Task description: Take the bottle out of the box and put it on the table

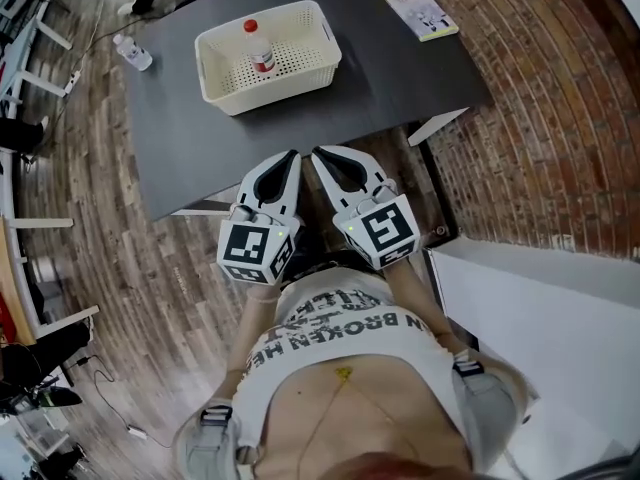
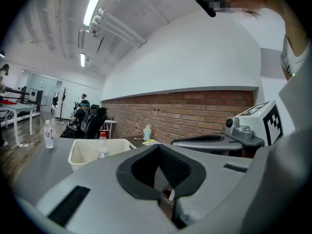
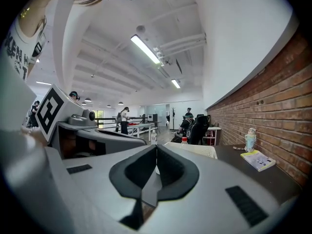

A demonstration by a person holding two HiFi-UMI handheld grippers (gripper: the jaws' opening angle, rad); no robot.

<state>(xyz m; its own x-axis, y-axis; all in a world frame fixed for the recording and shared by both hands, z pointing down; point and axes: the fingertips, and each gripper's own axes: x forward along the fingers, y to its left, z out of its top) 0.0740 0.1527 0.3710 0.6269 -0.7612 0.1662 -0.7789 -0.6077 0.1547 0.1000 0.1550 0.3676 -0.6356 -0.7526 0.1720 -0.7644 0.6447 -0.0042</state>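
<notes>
Closest in, the left gripper and the right gripper sit side by side just off the near edge of the table, each with its jaws pressed together and nothing between them, so neither is ready to take anything. The first risk is reaching in like that: shut jaws would shove the target instead of straddling it. Further out, the box is a light, perforated plastic basket, and the bottle stands upright inside it, red cap up, away from the walls. A gripper coming in low could catch the rim and slide the whole box across the smooth tabletop, or tip the bottle over inside, where it would be harder to pick up (a narrow round body probably slips easily under a shallow pinch). Beyond, at the far left corner, a second bottle stands on the table and could be mistaken for the one to move.
</notes>
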